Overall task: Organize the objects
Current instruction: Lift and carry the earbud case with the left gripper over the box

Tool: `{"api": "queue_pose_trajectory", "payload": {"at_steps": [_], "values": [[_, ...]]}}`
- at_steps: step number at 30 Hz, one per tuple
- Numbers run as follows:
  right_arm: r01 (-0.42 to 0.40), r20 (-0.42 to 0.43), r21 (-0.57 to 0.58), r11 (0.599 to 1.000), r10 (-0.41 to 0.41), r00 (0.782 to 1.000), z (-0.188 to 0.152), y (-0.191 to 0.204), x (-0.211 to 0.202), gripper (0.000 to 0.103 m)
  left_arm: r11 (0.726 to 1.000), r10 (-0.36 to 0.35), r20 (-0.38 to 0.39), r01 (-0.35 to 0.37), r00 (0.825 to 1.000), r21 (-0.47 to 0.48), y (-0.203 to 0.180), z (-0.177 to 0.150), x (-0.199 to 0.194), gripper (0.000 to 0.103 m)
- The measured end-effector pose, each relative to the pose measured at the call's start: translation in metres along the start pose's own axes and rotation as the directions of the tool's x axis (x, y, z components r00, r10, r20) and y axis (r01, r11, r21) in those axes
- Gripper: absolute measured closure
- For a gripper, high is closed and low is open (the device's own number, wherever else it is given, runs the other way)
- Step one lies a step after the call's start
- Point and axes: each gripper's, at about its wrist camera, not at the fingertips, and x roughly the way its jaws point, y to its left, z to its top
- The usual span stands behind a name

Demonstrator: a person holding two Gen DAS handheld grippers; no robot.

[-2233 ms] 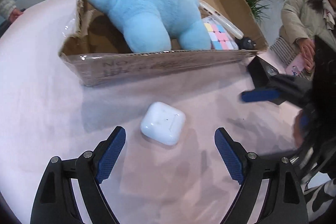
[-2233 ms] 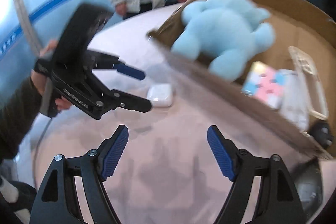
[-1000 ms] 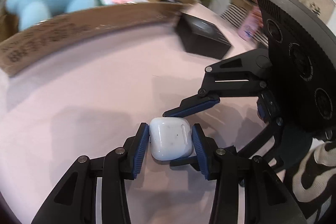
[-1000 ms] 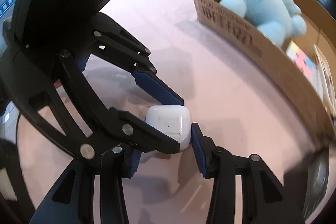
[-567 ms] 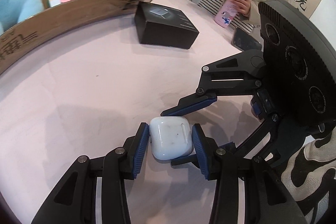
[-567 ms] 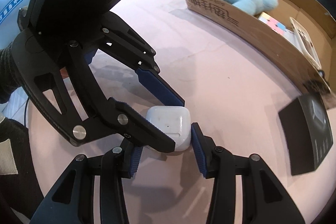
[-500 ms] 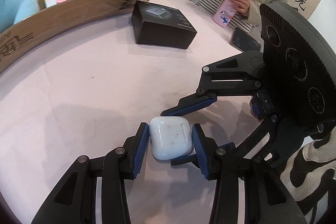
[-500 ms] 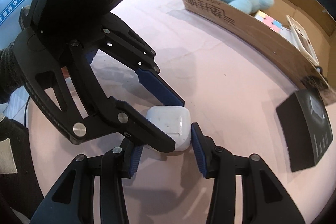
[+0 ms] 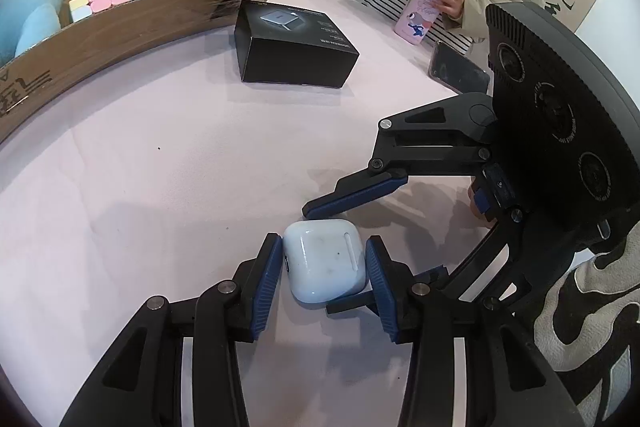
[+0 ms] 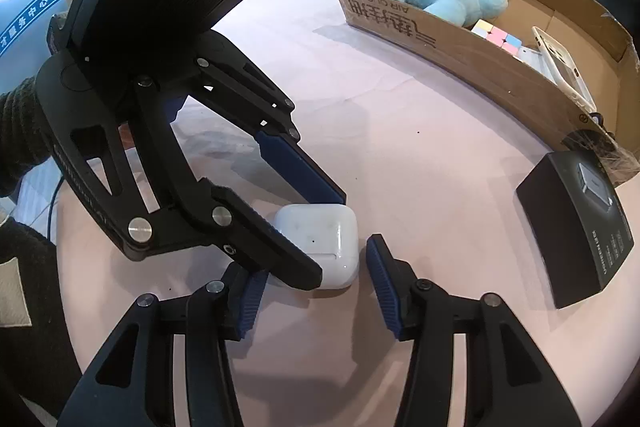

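Earbud case point(image 9: 325, 259): white, on the pink desk point(image 9: 160, 155), well short of the cardboard box point(image 9: 120, 23). Left gripper point(image 9: 322, 273) clamped on its sides. Right gripper point(image 10: 312, 283) astride it, jaws just easing apart, pads off. Step: handover to left. Next, likely: lift clear, carry over the box wall, release among the toys.

You are working over a round table point(image 9: 132, 187) covered in pale pink cloth. A white earbud case point(image 9: 325, 259) sits near its front edge. Farther back a black product box point(image 9: 294, 45) lies just beside the corner of an open cardboard box point(image 9: 120, 23). At the far edge a dark phone point(image 9: 458, 71) lies flat and a pink bottle point(image 9: 416, 19) stands upright.
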Motion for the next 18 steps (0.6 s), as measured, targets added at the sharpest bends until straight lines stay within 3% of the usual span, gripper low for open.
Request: {"api": "queue_pose_trajectory", "payload": {"at_steps": [3, 18], "values": [[0.001, -0.001, -0.005, 1.0, -0.001, 1.0, 0.003, 0.0013, 0.0036, 0.062, 1.0, -0.001, -0.008, 0.001, 1.0, 0.006, 0.0001, 0.0006, 0.0011, 0.061], [0.03, -0.018, 0.013, 0.999, -0.03, 0.999, -0.0021, 0.0083, -0.0048, 0.062, 0.999, 0.035, -0.009, -0.035, 0.999, 0.019, -0.0053, -0.0014, 0.0037, 0.062]]}}
